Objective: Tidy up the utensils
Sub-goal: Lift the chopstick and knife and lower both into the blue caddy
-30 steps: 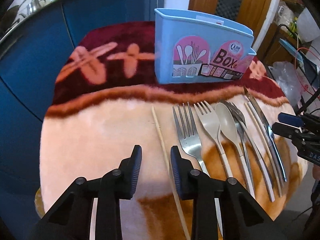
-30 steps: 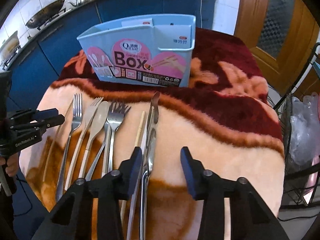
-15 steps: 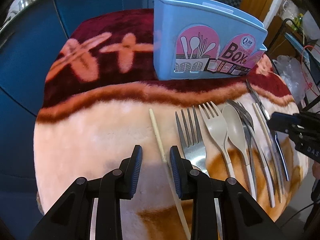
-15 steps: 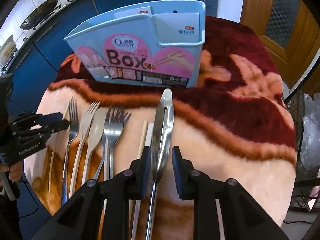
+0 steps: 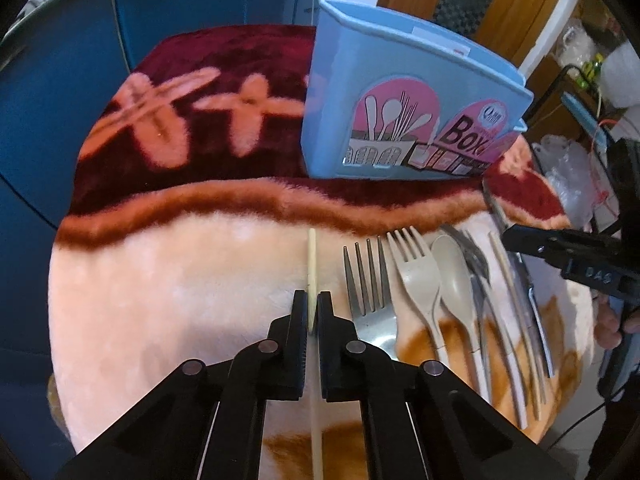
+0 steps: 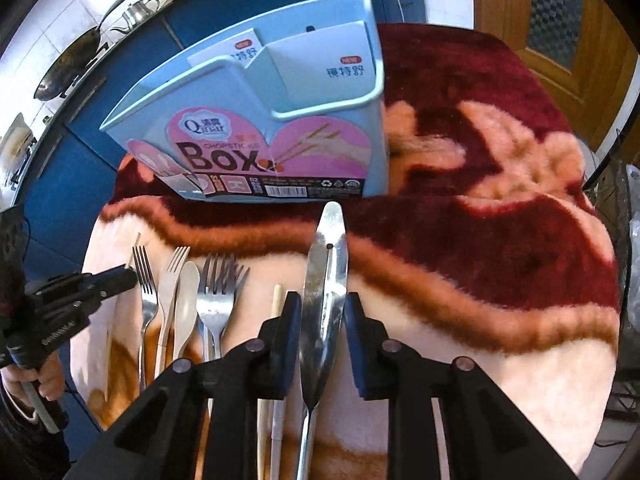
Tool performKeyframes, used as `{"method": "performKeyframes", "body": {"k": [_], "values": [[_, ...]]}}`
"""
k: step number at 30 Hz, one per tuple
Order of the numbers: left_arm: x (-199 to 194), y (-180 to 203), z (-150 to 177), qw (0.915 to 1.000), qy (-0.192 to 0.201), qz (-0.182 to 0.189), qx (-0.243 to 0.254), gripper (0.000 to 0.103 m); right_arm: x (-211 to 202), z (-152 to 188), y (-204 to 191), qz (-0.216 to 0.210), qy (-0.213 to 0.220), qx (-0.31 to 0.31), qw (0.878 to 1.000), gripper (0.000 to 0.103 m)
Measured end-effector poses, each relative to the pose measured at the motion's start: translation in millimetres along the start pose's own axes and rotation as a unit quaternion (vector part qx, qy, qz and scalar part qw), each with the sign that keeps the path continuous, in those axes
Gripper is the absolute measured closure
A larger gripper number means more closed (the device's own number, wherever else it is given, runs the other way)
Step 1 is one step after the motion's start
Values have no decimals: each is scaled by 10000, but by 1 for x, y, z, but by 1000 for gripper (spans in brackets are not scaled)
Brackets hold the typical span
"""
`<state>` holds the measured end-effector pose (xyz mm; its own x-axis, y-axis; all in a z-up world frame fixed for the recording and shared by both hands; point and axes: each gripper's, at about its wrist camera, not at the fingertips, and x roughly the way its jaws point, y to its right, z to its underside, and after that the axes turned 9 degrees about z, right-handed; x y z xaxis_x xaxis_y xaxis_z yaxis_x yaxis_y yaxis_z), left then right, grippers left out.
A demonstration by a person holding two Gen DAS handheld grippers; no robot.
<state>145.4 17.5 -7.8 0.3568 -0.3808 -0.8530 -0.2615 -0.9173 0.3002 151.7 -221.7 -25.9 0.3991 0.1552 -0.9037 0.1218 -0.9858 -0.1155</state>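
Note:
A light blue utensil box [image 5: 400, 108] stands on a fleece-covered table, also in the right wrist view [image 6: 280, 120]. My left gripper [image 5: 313, 312] is shut on a pale chopstick [image 5: 311, 260] at the left end of a row of utensils. Beside it lie a steel fork [image 5: 366, 280], a beige fork [image 5: 416, 276] and a beige spoon [image 5: 454, 272]. My right gripper [image 6: 322, 312] is shut on a steel butter knife [image 6: 326, 272], its blade pointing at the box and lifted off the cloth.
More forks [image 6: 218, 300] and a second chopstick [image 6: 275, 304] lie left of the knife. Blue cabinets [image 5: 60, 100] stand behind the table. A wooden door [image 6: 560, 20] is at the back right. The red and peach blanket [image 6: 480, 240] extends to the right.
My left gripper has closed on the chopstick. My right gripper has raised the knife and moved it toward the box.

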Motion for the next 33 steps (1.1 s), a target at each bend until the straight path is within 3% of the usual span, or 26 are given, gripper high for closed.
{"method": "performKeyframes", "body": {"k": [6, 12, 17, 22, 33], "values": [[-30, 8, 8, 9981, 601, 34, 155, 98, -30, 18, -5, 7, 774, -205, 9968, 79], [-67, 22, 8, 9887, 1457, 88, 338, 98, -78, 35, -9, -213, 1782, -212, 9835, 80], [-96, 37, -2, 9723, 2293, 110, 434, 98, -109, 35, -5, -364, 2449, 21, 9689, 80], [-117, 47, -23, 9561, 2889, 318, 377, 98, -136, 25, -2, -336, 3146, 139, 9485, 80], [-129, 54, -84, 9251, 3789, 144, 175, 98, -162, -34, 2, -231, 3908, 195, 9200, 80]]}}
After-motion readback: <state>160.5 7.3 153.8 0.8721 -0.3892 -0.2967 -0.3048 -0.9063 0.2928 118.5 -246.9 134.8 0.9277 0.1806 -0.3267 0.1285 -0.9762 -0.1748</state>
